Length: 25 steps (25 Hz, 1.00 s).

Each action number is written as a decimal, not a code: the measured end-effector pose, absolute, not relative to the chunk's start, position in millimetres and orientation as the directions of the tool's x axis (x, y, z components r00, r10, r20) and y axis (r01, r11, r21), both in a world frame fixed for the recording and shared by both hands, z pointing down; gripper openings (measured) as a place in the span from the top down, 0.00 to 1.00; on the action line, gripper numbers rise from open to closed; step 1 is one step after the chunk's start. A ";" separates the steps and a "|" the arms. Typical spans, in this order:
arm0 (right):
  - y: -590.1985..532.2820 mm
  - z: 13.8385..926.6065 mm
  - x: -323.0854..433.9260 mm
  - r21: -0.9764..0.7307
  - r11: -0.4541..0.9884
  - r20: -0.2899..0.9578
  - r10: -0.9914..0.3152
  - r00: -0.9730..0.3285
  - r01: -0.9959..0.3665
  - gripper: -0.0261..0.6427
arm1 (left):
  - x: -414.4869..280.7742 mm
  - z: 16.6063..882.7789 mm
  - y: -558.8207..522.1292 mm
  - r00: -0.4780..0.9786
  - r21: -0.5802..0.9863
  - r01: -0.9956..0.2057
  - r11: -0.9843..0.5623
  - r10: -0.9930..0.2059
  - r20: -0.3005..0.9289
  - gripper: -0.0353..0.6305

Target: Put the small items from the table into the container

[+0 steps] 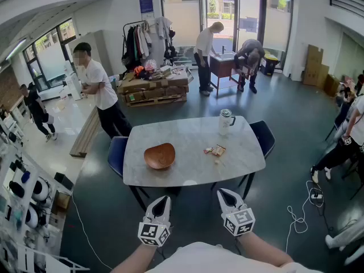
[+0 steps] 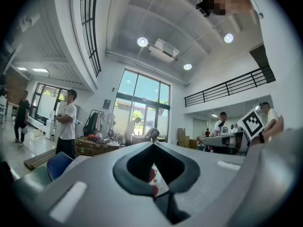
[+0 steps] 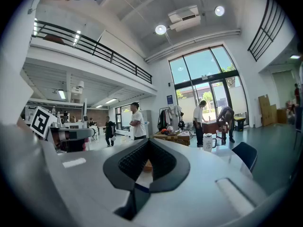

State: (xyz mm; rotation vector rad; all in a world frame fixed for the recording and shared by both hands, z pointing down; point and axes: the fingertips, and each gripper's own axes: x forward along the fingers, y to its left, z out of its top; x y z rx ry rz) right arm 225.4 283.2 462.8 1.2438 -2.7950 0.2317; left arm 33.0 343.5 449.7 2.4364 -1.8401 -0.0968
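A brown wooden bowl (image 1: 160, 156) sits on the left half of the white marble table (image 1: 187, 172). A few small items (image 1: 216, 151) lie loose to the right of the bowl, near the table's middle. My left gripper (image 1: 163, 198) and right gripper (image 1: 223, 192) hang side by side in the air in front of the table's near edge, well short of the items. Both point level toward the table. Each has its jaws closed together with nothing between them. In the right gripper view the bowl (image 3: 147, 164) shows through the gap behind the closed tips (image 3: 149, 141).
A white lidded jug (image 1: 226, 121) stands at the table's far right. Blue chairs stand at the left (image 1: 118, 152) and far right (image 1: 263, 135) of the table. A white cable (image 1: 301, 209) lies on the floor at the right. Several people stand or sit around the hall.
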 end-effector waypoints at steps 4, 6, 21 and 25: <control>283.4 463.4 221.3 -0.111 0.655 0.129 -0.736 -0.665 -0.747 0.93 | 29.1 450.5 345.3 0.277 0.109 -0.955 -0.275 -0.961 0.005 0.94; 283.3 464.2 218.7 -0.115 0.652 0.130 -0.738 -0.662 -0.749 0.93 | 26.7 450.8 345.4 0.277 0.111 -0.955 -0.275 -0.961 0.006 0.94; 290.4 478.7 193.2 -0.146 0.624 0.159 -0.751 -0.641 -0.767 0.92 | 2.4 460.9 352.5 0.289 0.145 -0.948 -0.283 -0.957 0.017 0.94; 292.3 484.3 180.1 -0.150 0.619 0.171 -0.752 -0.637 -0.771 0.92 | -6.8 465.2 354.3 0.297 0.154 -0.944 -0.291 -0.955 0.019 0.94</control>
